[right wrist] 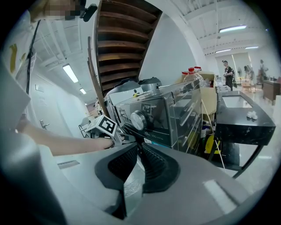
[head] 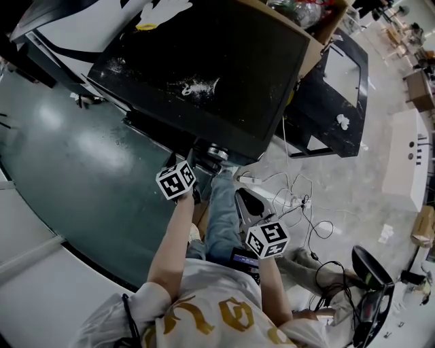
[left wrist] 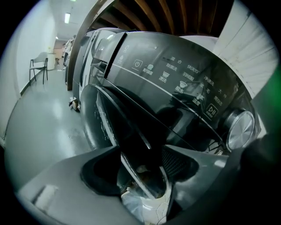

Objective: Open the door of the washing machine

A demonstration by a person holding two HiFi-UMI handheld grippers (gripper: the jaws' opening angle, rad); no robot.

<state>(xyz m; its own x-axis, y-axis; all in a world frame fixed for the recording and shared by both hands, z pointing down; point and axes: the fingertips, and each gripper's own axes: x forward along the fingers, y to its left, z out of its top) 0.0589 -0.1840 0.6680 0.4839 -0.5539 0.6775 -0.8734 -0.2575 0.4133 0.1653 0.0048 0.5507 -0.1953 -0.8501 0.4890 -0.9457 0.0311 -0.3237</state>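
Note:
A dark washing machine (head: 217, 61) fills the head view's top centre, seen from above. In the left gripper view its control panel (left wrist: 175, 79) with a silver dial (left wrist: 240, 129) sits above the round door (left wrist: 114, 114). My left gripper (left wrist: 145, 171) is at the machine's front (head: 207, 158), and the door's shiny rim (left wrist: 142, 176) runs between its jaws, which are shut on it. My right gripper (head: 246, 198) hangs back over the floor, away from the machine. Its ribbed pads (right wrist: 149, 165) are together with nothing held. The right gripper view also shows the left gripper (right wrist: 115, 139) at the machine (right wrist: 162, 114).
Cables and a power strip (head: 296, 200) lie on the floor to the right of the person's legs. A black table frame (head: 340, 88) stands right of the machine, with a white cabinet (head: 408, 163) beyond. A cardboard box (head: 319, 20) sits on the machine's far corner. A chair (left wrist: 38, 66) stands down the corridor.

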